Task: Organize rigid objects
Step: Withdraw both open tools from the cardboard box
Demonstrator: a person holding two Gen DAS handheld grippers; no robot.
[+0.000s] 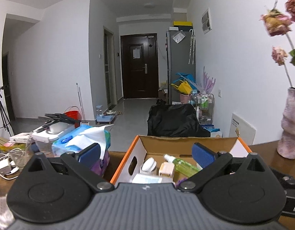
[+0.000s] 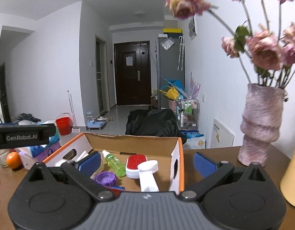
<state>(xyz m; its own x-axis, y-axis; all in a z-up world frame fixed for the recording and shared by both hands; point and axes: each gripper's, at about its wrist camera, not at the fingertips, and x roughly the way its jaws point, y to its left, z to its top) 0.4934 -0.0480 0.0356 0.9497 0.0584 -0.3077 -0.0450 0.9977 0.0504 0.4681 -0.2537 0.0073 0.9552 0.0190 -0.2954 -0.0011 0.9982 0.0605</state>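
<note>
Sitting on the wooden counter (image 2: 205, 153), the open cardboard box (image 2: 132, 143) with orange edges holds the rigid items: a green spray bottle (image 2: 113, 163) lying near its middle, a red-and-white brush (image 2: 135, 164) just right of the bottle, a white handled tool (image 2: 148, 176) touching the brush on its near side, and a purple ribbed lid (image 2: 105, 178) at the near left. The right gripper (image 2: 147, 162) hovers above the box's near right part with its jaws spread wide and holding nothing. The left gripper (image 1: 146, 152) hangs over the box's left part, jaws likewise wide and empty. Left of the box lie a blue tissue pack (image 1: 80, 141) and an orange (image 2: 13, 160). To the far right stands a pink vase (image 2: 260, 124) of dried roses.
</note>
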